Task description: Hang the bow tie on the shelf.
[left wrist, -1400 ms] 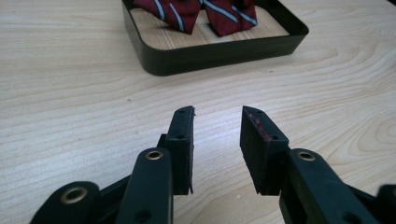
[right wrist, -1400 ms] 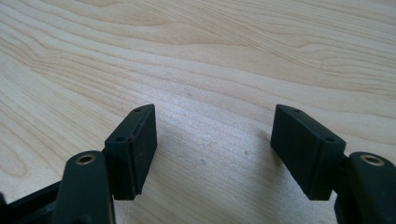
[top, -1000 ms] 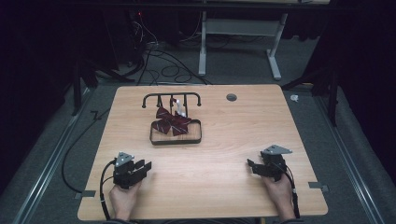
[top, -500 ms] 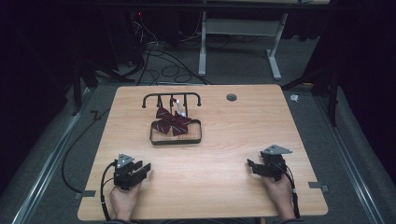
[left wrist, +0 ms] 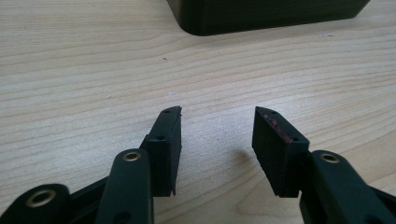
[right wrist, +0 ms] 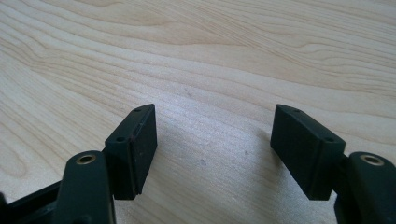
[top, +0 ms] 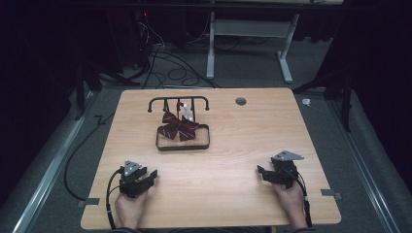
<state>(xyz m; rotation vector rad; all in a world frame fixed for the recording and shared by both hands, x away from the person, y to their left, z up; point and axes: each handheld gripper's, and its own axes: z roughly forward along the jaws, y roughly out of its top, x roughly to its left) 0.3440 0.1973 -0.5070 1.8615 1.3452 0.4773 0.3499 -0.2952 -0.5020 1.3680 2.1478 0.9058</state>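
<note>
High view shows the bow tie (top: pixel 178 127); left claw (left wrist: pixel 217 140) view shows tray (left wrist: pixel 261 16) wall.

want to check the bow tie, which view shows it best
The high view: the dark red striped bow tie lies in the black tray. The left gripper view catches just the tray's dark wall; the right gripper view shows bare table.

Black rack (top: pixel 178 103) — grommet (top: pixel 240 101) — beyond, floor cables (top: pixel 165 58).

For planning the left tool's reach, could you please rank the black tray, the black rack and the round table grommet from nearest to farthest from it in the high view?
From the left tool:
1. Black tray, just ahead, table centre.
2. Black rack, behind the tray.
3. Round grommet, far edge, off to the right.
</note>
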